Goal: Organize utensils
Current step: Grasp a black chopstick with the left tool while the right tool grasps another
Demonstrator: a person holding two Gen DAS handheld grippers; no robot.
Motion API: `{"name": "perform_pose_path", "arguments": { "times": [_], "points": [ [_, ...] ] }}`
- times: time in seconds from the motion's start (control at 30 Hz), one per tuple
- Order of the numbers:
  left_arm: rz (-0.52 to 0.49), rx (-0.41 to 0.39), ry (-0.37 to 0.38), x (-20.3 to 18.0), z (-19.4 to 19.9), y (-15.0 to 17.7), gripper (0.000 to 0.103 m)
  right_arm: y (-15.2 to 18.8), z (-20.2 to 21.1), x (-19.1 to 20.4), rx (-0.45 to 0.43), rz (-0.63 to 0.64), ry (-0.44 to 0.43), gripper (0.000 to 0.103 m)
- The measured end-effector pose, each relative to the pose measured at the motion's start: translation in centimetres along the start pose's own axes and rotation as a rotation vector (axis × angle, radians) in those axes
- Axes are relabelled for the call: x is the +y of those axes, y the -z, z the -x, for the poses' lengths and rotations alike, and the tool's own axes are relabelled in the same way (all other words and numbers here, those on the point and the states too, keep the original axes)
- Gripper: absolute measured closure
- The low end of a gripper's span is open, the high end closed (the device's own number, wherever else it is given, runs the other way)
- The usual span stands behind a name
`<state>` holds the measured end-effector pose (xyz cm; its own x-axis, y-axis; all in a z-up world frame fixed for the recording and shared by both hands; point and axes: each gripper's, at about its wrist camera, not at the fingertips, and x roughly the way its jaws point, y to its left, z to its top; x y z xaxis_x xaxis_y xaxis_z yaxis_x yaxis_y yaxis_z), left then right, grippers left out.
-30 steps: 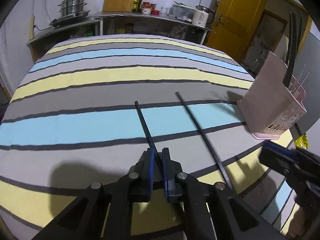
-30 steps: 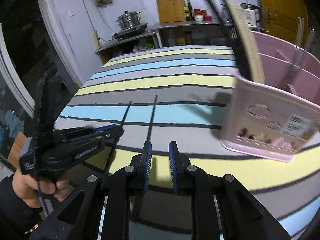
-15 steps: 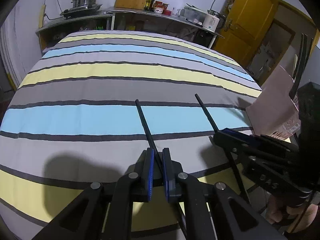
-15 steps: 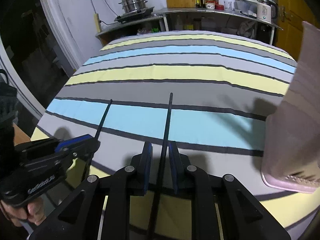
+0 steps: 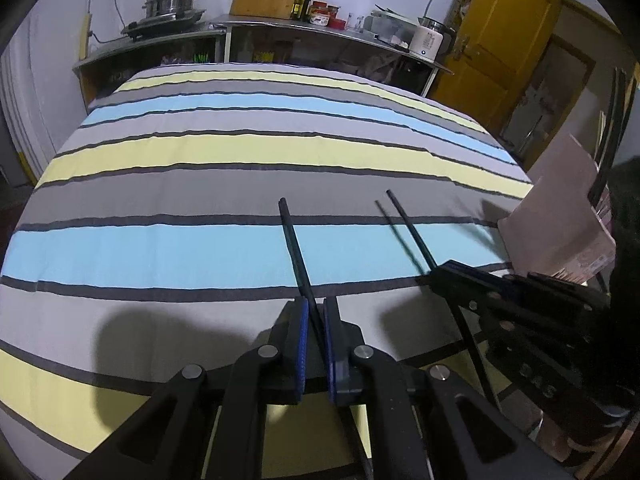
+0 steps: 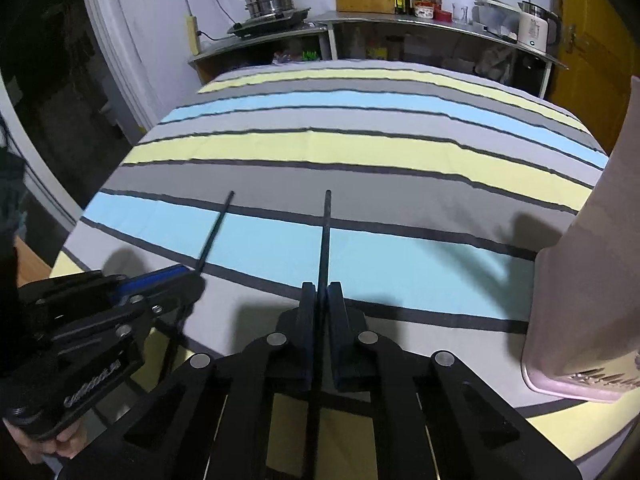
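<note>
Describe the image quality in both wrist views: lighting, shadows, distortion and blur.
Left wrist view: dim indoor light, black fisheye vignette in the corners, striped cloth bulging into curves, a soft shadow under the left gripper, and a thin shadow beside the right chopstick. Right wrist view: the same curvature, the pink utensil holder slightly soft at the edge, a shadow under the right gripper.

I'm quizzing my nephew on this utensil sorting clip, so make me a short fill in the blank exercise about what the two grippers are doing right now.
1. Each gripper is shut on one black ____.
2. The pink utensil holder stands on the ____ side of the right gripper.
3. In the left wrist view, the left gripper points its stick across a cloth patterned with ____.
4. The right chopstick casts a ____ on the striped cloth, so it is lifted.

Missing words: chopstick; right; stripes; shadow
</note>
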<state>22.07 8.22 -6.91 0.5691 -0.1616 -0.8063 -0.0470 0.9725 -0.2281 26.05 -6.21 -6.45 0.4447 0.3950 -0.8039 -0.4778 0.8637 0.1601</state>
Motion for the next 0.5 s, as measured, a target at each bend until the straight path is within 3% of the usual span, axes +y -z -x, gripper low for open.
{"name": "perform_pose_path", "arguments": {
  "times": [0.5],
  "points": [
    [-0.020,-0.167,0.096,-2.3,9.3,-1.4,0.098,-0.9,9.2,0.4,-0.175,-0.023,-0.062,0.098]
  ]
}}
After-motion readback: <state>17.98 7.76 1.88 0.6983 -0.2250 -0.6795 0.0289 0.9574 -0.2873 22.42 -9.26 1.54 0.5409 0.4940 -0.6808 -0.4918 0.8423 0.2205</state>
